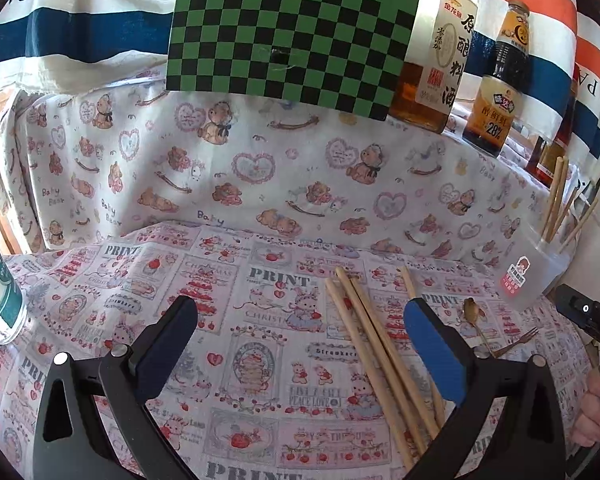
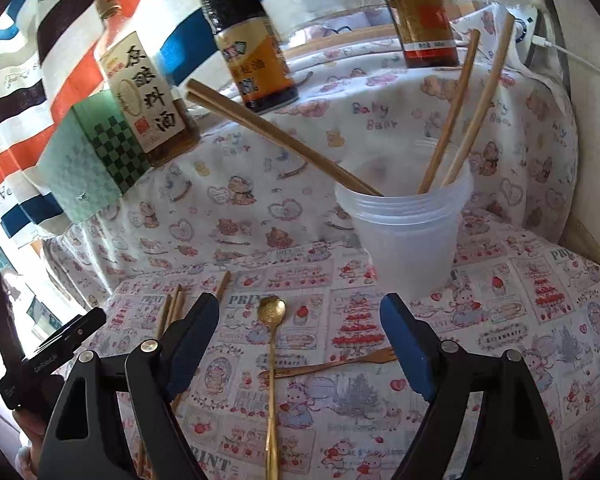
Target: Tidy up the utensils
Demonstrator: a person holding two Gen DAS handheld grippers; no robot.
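Black plastic arms tipped with flat blue rubber pads fill the bottom of both views: the right gripper has its fingers spread wide with nothing between the pads, hanging over a slim gold metal spoon whose round bowl points to 12 o'clock and whose long handle runs down to 6 o'clock. A small gold fork lies crosswise, its handle passing over or under the spoon's and its tines pointing to 3 o'clock near the right pad. At 1 o'clock from the spoon stands a stack of translucent ribbed plastic cups holding four pale wooden chopsticks, two leaning toward 10 o'clock and two toward 1 o'clock. The left gripper is likewise wide open and empty. Just inside its right pad lies a loose bundle of straight, square-ended wooden chopsticks, flat on the surface and running from 12 toward 5 o'clock. That surface is draped in thin printed cotton with strawberries, rabbits and the word PRINT; behind it a wrinkled teddy-bear cloth rises like a step. At 12 o'clock a stiff green-and-black checkered board leans on striped fabric, with labelled glass sauce bottles at 2 o'clock.
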